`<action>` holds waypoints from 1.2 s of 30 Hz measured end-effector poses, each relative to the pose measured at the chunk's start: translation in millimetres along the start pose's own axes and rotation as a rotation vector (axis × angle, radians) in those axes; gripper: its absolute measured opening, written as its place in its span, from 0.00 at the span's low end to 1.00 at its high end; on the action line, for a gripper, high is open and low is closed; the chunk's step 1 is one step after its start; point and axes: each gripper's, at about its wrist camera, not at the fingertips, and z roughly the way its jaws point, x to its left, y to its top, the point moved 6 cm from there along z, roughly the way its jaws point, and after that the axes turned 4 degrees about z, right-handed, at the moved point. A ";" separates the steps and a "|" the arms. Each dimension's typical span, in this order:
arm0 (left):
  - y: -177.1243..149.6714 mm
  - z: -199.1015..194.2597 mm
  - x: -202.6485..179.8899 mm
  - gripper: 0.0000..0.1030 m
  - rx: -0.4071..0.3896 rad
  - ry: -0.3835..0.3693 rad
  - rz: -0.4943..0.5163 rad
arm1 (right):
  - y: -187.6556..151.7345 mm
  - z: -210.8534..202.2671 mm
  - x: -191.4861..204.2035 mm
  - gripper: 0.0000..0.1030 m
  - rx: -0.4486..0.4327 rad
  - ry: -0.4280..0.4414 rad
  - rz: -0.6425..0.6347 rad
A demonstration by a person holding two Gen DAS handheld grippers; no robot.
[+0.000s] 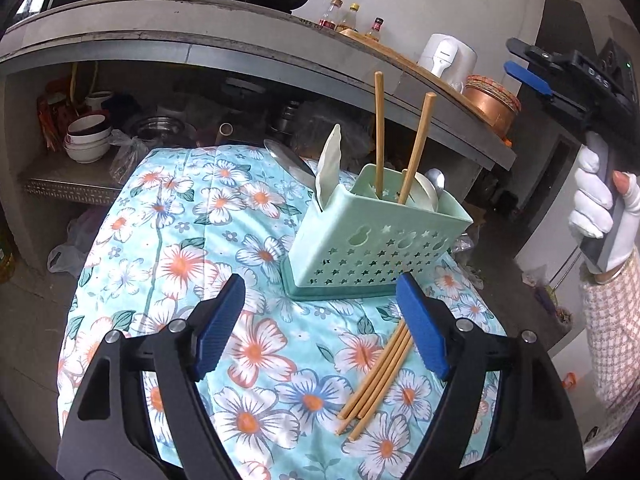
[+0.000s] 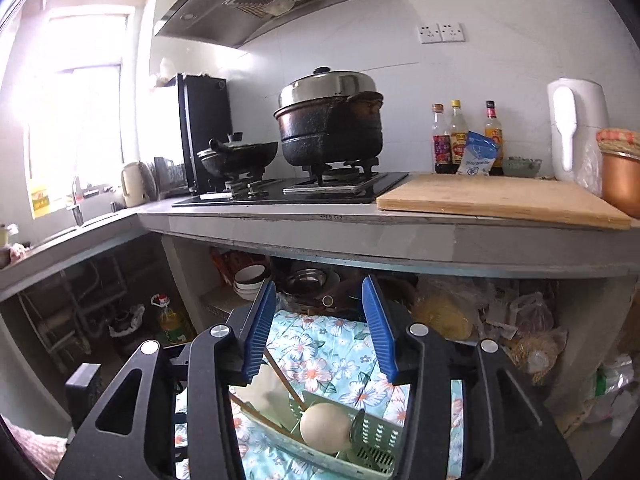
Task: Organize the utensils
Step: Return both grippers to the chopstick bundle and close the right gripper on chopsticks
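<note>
On the floral cloth [image 1: 256, 240], seen from the left wrist view, the left gripper [image 1: 320, 324] is held low with its blue pads spread wide and nothing between them. Just beside its right pad [image 1: 422, 328], a bundle of loose wooden chopsticks [image 1: 376, 380] is laid flat on the cloth. Beyond the pads, a mint-green utensil holder [image 1: 376, 244] is stood upright; two chopsticks [image 1: 416, 148] are leaned up out of it, a white spoon [image 1: 328, 168] is set at its left end, and a metal spoon [image 1: 436, 182] at its right. Further right, the right gripper [image 1: 528, 68] is held high in a white-gloved hand [image 1: 600, 200], well above the holder. From the right wrist view, its jaws are seen parted and empty.
</note>
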 end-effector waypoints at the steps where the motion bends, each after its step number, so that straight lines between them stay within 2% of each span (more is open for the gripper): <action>1: -1.2 2.7 0.5 0.72 0.009 -0.001 0.000 | -6.3 -7.2 -7.6 0.43 0.014 0.001 0.039; 4: -5.6 12.8 2.5 0.73 0.044 0.002 -0.003 | -34.1 -21.1 -31.9 0.44 0.076 0.004 0.174; 6: -10.1 20.9 3.7 0.75 0.073 0.005 -0.007 | -64.4 -22.8 -51.5 0.44 0.147 0.011 0.311; 8: -17.9 31.6 5.7 0.76 0.117 0.015 -0.010 | -104.4 -19.2 -69.6 0.44 0.230 0.007 0.464; 11: -35.1 50.8 11.0 0.76 0.208 0.033 -0.024 | -181.6 -10.3 -92.8 0.44 0.380 -0.063 0.688; 13: -45.6 61.7 14.5 0.76 0.267 0.035 -0.031 | -232.1 -5.3 -97.4 0.44 0.442 -0.031 0.849; 16: -53.3 71.6 16.9 0.76 0.324 0.044 -0.007 | -278.8 1.5 -90.9 0.44 0.485 0.019 0.986; 21: -53.0 80.9 19.7 0.76 0.348 0.050 0.023 | -313.3 23.5 -77.3 0.37 0.516 0.101 1.115; 24: -53.4 85.5 20.1 0.76 0.355 0.045 0.017 | -329.0 34.5 -79.7 0.31 0.532 0.099 1.169; 26: -54.1 87.1 18.3 0.76 0.358 0.041 0.017 | -340.1 40.1 -84.5 0.12 0.531 0.103 1.219; 28: -54.6 88.0 16.9 0.76 0.361 0.039 0.021 | -343.7 44.0 -88.6 0.06 0.513 0.130 1.264; 33: -54.1 92.2 17.0 0.76 0.372 0.037 0.019 | -345.1 48.1 -92.6 0.05 0.483 0.163 1.308; 36: -51.6 94.2 17.6 0.76 0.376 0.032 0.016 | -343.2 40.9 -101.6 0.09 0.458 0.196 1.356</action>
